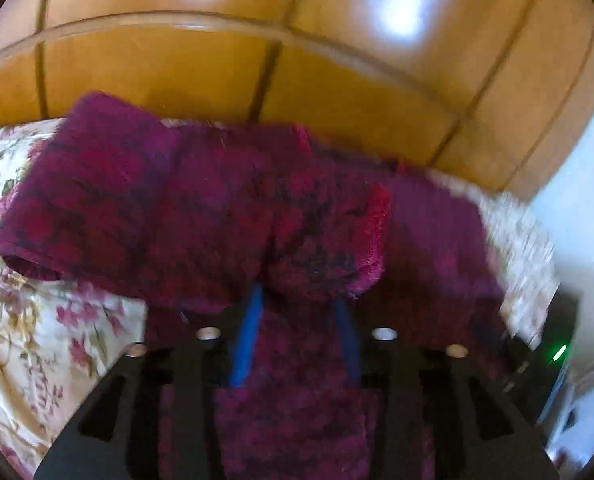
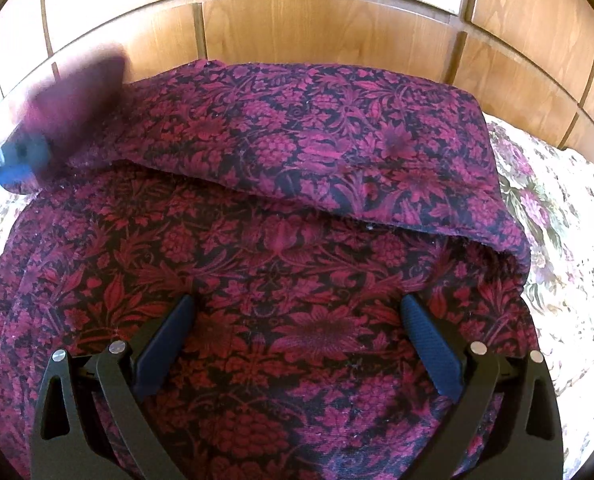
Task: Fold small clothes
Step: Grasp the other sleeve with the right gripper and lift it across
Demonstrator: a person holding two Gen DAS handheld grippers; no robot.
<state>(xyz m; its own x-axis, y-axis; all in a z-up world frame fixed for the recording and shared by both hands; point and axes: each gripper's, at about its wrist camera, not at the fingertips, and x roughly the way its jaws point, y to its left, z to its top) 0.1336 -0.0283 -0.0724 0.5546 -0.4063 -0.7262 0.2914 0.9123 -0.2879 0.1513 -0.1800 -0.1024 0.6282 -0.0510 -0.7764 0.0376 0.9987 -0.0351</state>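
A magenta and dark red floral garment (image 2: pixel 281 248) lies spread on the bed, and its far part (image 2: pixel 317 132) is folded over toward me. My right gripper (image 2: pixel 297 304) hangs wide open just over the near part, with nothing between its blue fingers (image 2: pixel 429 344). In the left wrist view, which is blurred, the garment (image 1: pixel 177 208) is bunched over the tips of my left gripper (image 1: pixel 297 296). Its blue fingers (image 1: pixel 249 340) stand apart with cloth lying between them. The right wrist view shows that gripper as a blue smear (image 2: pixel 13 164) at the far left, with a raised corner of cloth (image 2: pixel 77 96) above it.
A cream bedspread (image 2: pixel 557 240) with pink flowers lies under the garment and shows on both sides (image 1: pixel 37 320). A panelled wooden wall or headboard (image 2: pixel 317 20) stands right behind the bed. A dark device with a green light (image 1: pixel 559 354) sits at the right edge.
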